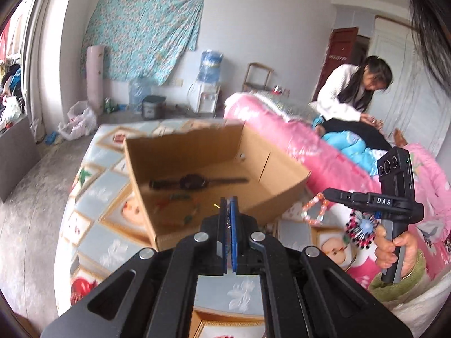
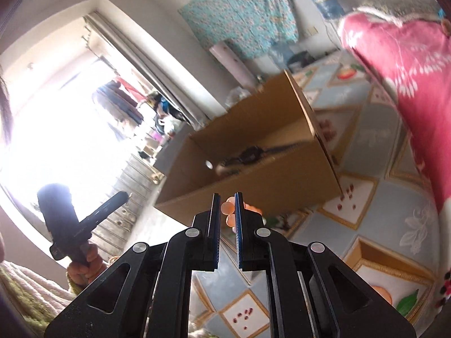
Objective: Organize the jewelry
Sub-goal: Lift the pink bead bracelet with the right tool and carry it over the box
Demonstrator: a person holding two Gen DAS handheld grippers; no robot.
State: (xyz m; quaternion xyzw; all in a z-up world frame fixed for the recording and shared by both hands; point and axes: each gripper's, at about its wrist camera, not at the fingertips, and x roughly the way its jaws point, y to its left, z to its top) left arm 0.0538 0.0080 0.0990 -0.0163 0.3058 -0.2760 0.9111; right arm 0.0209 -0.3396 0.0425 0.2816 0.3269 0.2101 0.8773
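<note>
An open cardboard box [image 1: 180,152] stands on the patterned bed cover; it also shows in the right wrist view [image 2: 253,146]. Inside lie a dark wristwatch [image 1: 194,181] and small coloured pieces [image 1: 180,197]. My left gripper [image 1: 229,201] is shut over the box's near edge, with a thin chain [image 1: 227,222] between its pads. My right gripper [image 2: 227,197] is shut on a pink bead bracelet [image 1: 314,208], held in the air to the right of the box; the beads show between its pads [image 2: 229,208]. A black, pink and white beaded ornament [image 1: 362,229] hangs under the right gripper.
A pink quilt [image 1: 282,129] is piled on the bed right of the box. A person [image 1: 355,93] sits beyond it. A water dispenser [image 1: 208,84], bags and a pot stand by the far wall. The bed's left edge drops to a concrete floor [image 1: 33,191].
</note>
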